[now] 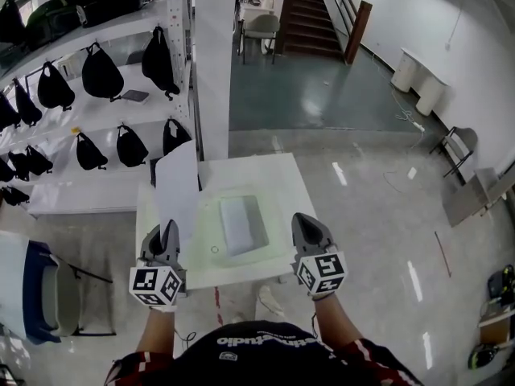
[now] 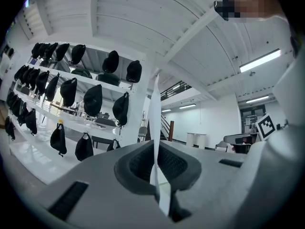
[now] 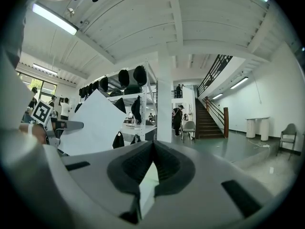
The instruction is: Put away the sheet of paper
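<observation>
**Paper pinched upright in my left gripper, above the table's left edge**

The sheet of paper (image 1: pixel 177 190) is plain white, thin and stiff enough to stand up on its own. It rises from my left gripper (image 1: pixel 167 230) over the left edge of the small white table (image 1: pixel 278 171). In the left gripper view I see it edge-on, a narrow white strip climbing straight out from between the ribbed dark pads. The jaws are pressed flat on its lower edge, with no gap on either side.

My right gripper (image 1: pixel 309 223) hangs over the table's near right part, well apart from the sheet. In its own view the matte grey jaws meet at the tips and there is nothing between them. Only pale tabletop shows through the triangular opening below the pads.

On the glossy tabletop lies a pale green tray (image 1: pixel 208 225) with rounded corners. A smooth grey-white rectangle (image 1: pixel 241 223) sits at its middle; I cannot tell if it is a box or a pad.

To the left, soft black bags (image 1: pixel 102 72) hang along white shelves (image 1: pixel 76 193).
</observation>
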Motion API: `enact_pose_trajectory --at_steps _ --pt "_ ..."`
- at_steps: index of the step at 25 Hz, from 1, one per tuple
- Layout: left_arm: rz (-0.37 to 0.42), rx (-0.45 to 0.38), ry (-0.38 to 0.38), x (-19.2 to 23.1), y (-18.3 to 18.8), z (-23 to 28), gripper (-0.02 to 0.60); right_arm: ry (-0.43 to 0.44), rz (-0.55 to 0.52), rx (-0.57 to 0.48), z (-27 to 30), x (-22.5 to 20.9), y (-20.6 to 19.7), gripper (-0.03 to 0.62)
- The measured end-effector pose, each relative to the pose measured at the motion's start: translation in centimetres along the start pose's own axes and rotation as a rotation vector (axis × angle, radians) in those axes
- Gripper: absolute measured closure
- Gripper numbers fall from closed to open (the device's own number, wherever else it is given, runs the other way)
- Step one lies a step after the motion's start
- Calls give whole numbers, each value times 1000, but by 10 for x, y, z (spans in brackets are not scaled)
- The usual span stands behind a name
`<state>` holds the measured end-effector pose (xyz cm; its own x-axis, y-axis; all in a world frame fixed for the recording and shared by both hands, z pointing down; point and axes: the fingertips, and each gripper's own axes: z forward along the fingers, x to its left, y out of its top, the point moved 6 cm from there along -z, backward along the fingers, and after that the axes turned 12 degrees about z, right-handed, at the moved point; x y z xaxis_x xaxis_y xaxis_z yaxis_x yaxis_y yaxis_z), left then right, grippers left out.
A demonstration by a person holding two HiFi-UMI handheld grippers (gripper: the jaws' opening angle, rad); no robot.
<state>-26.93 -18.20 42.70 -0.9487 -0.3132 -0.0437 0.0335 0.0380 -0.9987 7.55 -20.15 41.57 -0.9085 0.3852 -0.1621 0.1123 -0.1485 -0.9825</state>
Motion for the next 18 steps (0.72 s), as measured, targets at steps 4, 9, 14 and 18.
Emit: enact_pose_trajectory --at_steps 4,9,14,18 --pt "-18 3 -14 -5 -1 9 577 13 5 -6 10 -6 3 603" --pt "-34 10 -37 -10 -5 19 577 40 8 -9 26 -6 3 603" --pt "-158 30 -69 -10 -15 26 577 57 10 -3 34 -9 3 603" --pt "-232 52 -73 -10 -27 31 577 64 17 3 36 -15 1 603"
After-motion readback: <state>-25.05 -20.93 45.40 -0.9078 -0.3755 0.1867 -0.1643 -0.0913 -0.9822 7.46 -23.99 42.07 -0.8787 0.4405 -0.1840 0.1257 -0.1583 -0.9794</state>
